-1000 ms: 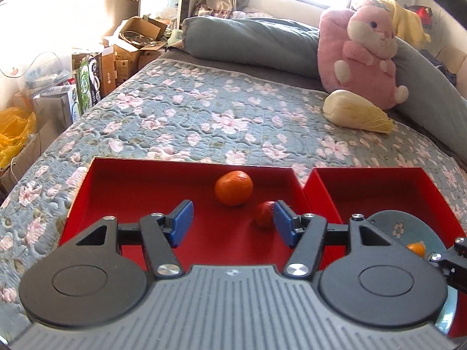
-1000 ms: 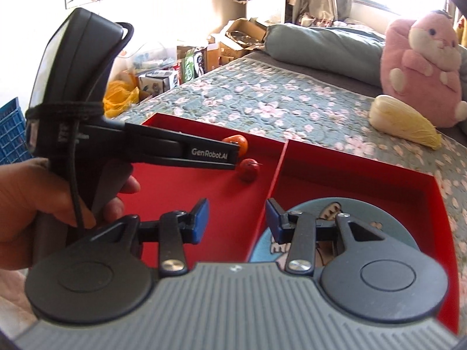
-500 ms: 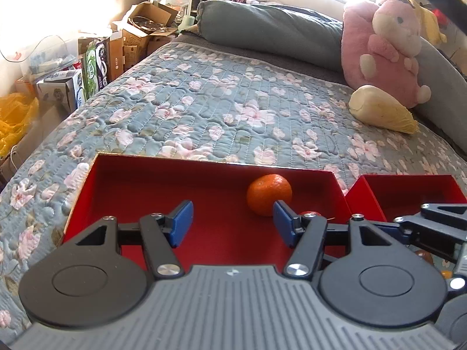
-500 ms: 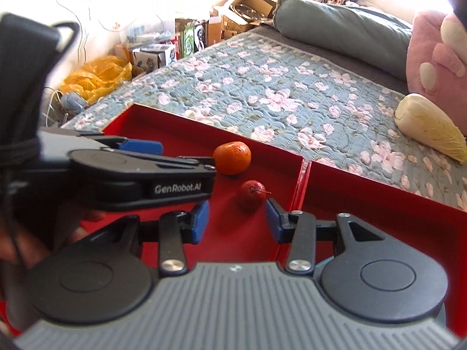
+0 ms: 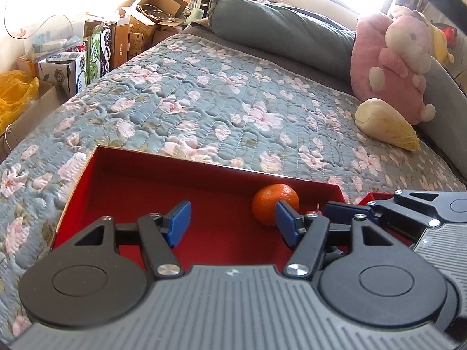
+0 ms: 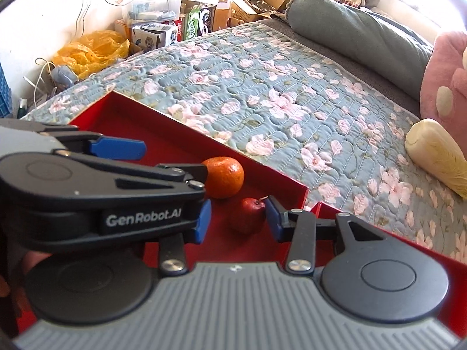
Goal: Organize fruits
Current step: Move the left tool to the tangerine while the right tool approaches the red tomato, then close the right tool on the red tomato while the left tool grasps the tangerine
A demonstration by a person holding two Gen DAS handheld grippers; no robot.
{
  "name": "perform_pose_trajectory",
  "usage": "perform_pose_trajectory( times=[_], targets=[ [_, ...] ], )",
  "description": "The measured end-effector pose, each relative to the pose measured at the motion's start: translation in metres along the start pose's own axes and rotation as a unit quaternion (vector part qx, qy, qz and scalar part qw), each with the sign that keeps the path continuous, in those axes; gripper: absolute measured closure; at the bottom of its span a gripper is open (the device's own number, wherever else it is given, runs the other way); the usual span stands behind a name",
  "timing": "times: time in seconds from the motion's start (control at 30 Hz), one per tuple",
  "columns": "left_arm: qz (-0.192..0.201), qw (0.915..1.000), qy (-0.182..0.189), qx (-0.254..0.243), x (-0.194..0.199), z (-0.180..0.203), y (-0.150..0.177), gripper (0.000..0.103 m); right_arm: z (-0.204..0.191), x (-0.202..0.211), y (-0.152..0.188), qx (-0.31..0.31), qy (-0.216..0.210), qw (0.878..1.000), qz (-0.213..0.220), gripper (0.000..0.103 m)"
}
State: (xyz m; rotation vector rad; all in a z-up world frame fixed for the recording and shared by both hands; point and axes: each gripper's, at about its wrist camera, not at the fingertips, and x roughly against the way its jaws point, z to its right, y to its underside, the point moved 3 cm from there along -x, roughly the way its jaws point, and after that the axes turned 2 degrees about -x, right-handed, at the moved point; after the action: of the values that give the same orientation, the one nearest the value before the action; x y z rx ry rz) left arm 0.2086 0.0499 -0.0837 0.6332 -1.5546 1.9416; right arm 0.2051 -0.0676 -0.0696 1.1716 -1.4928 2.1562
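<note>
A: What's the setting?
B: A bed under a floral quilt, cardboard boxes along its far left, a pink plush toy far right. A red tray lies on the near quilt, its left half bare.
A: The fruit?
B: A tangerine near the tray's far right corner, a small red fruit just beside it, clear only from the right wrist.
A: The tongs?
B: Left tongs wide, empty. Right tongs wide, flanking the red fruit without touching.
</note>
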Motion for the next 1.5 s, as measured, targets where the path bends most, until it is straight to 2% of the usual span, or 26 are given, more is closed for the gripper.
perform_pose_trajectory(
  times=[0.13,0.17,0.2,0.23,0.4,0.47,0.57,0.7,0.8,0.87,1.0,1.27,1.5],
  targets=[
    [0.002,1.0000,-0.001,0.001,0.001,0.000,0.000,0.032,-0.009,-0.006,0.003,0.053,0.028,0.998,0.002,0.058],
    [0.002,1.0000,0.000,0.002,0.001,-0.001,0.000,0.032,-0.009,-0.006,0.003,0.058,0.031,0.998,0.002,0.061],
    [0.003,1.0000,0.002,0.004,0.002,-0.001,0.000,0.032,-0.008,-0.006,0.003,0.057,0.034,0.998,0.005,0.071],
    [0.004,1.0000,0.007,0.005,0.002,-0.001,-0.001,0.033,-0.005,-0.005,0.003,0.056,0.038,0.998,0.008,0.070],
    [0.005,0.9993,0.037,-0.005,0.001,0.010,0.000,0.031,-0.004,0.016,0.012,0.033,0.010,0.999,0.022,0.071],
    [0.002,0.9991,0.039,-0.018,-0.002,0.016,0.002,0.027,-0.006,0.030,0.020,0.022,-0.003,0.999,0.027,0.071],
    [0.000,0.9982,0.037,-0.048,-0.009,0.024,0.004,0.027,-0.009,0.052,0.038,-0.006,-0.022,0.999,0.032,0.071],
    [0.004,0.9978,0.032,-0.057,-0.018,0.025,0.004,0.028,-0.004,0.081,0.060,-0.065,-0.045,0.996,0.047,0.071],
    [0.001,0.9974,0.029,-0.067,-0.024,0.027,0.006,0.032,-0.001,0.099,0.072,-0.102,-0.053,0.991,0.063,0.071],
    [0.005,0.9971,0.030,-0.070,-0.025,0.027,0.006,0.044,0.000,0.107,0.077,-0.116,-0.051,0.989,0.071,0.071],
    [0.006,0.9960,0.046,-0.076,-0.024,0.029,0.006,0.057,0.003,0.117,0.080,-0.133,-0.054,0.986,0.081,0.071],
    [0.001,0.9977,0.033,-0.060,-0.011,0.026,0.011,0.058,-0.002,0.132,0.083,-0.145,-0.066,0.983,0.090,0.071],
    [0.006,0.9981,0.019,-0.057,0.021,0.026,0.022,0.058,-0.002,0.154,0.095,-0.151,-0.066,0.982,0.093,0.071]
  ],
)
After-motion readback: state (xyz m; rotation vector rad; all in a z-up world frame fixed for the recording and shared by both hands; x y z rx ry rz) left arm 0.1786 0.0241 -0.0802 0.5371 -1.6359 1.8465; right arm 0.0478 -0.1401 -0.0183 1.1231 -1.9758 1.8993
